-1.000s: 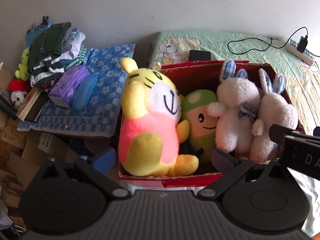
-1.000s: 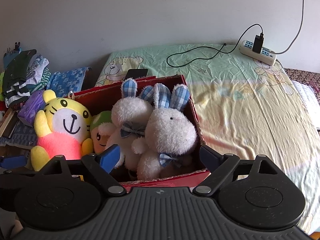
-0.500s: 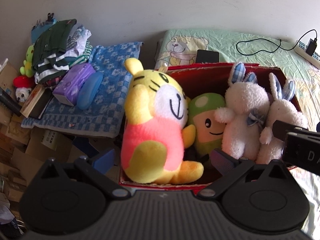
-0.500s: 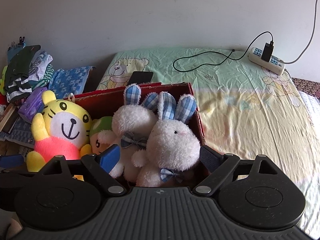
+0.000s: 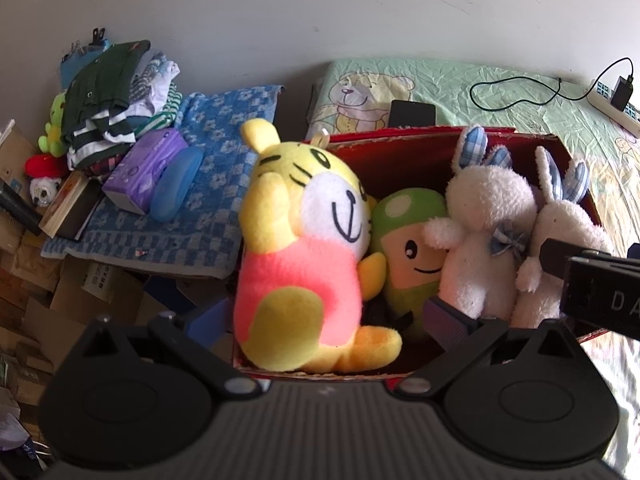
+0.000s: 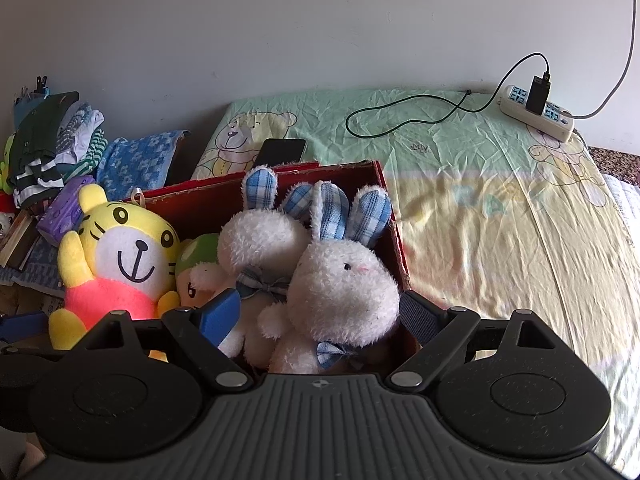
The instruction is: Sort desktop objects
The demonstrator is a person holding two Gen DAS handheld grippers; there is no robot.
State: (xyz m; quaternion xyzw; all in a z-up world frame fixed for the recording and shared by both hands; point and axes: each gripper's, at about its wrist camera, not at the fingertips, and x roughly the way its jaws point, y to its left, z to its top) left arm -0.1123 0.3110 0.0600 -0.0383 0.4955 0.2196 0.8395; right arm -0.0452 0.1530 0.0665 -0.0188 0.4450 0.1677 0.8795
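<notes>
Four plush toys stand upright in the red box (image 6: 384, 184) on the bed. At lower centre of the right wrist view, the nearer white rabbit (image 6: 340, 292) sits directly between the wide-spread right tongs (image 6: 322, 316), its long axis vertical. In the left wrist view, the yellow tiger (image 5: 304, 248) fills the centre, just ahead of the left tongs (image 5: 326, 318), equally wide and empty.

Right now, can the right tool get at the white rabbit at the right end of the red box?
Probably yes. The right tool is open, with that white rabbit between its fingers and nothing in front of it. The second rabbit presses against it, so it may be dragged along.
</notes>
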